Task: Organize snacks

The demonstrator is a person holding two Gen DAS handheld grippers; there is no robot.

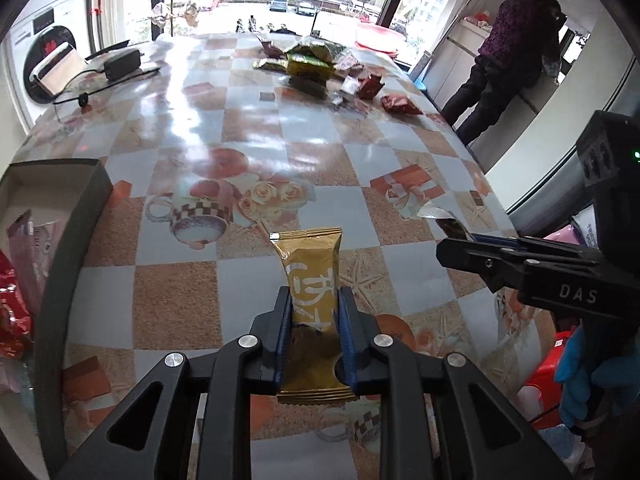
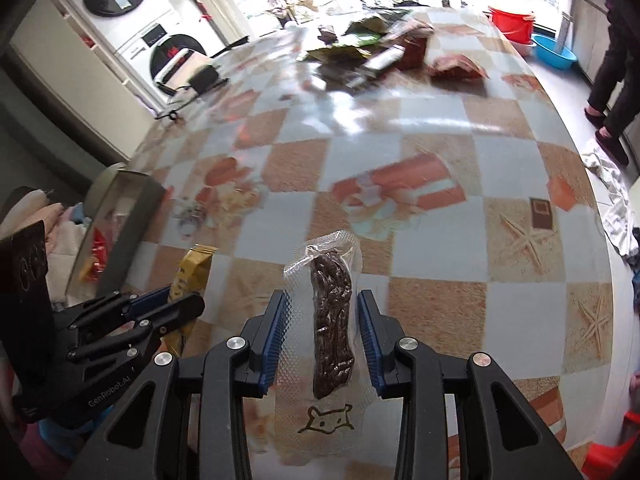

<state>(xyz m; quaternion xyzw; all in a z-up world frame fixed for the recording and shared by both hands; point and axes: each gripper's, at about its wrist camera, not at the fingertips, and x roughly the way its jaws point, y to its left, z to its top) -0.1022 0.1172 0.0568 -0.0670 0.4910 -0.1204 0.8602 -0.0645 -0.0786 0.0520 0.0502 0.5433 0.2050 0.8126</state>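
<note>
My left gripper (image 1: 314, 300) is shut on a gold snack packet (image 1: 314, 276) and holds it above the table. It also shows in the right wrist view (image 2: 192, 276). My right gripper (image 2: 322, 304) is shut on a clear vacuum pouch with a dark brown snack (image 2: 332, 320) inside. The right gripper shows in the left wrist view (image 1: 460, 240) at the right, with the pouch's tip between its fingers. A dark box (image 1: 76, 200) at the left table edge holds red and pink snack packets (image 1: 24, 260). A pile of loose snacks (image 1: 316, 60) lies at the far end of the table.
The table (image 1: 260, 120) has a glossy checked cloth. A black power adapter (image 1: 122, 64) with a cable lies at the far left. A person (image 1: 504, 60) stands by a counter at the right. Red and blue basins (image 2: 532, 36) sit on the floor beyond the table.
</note>
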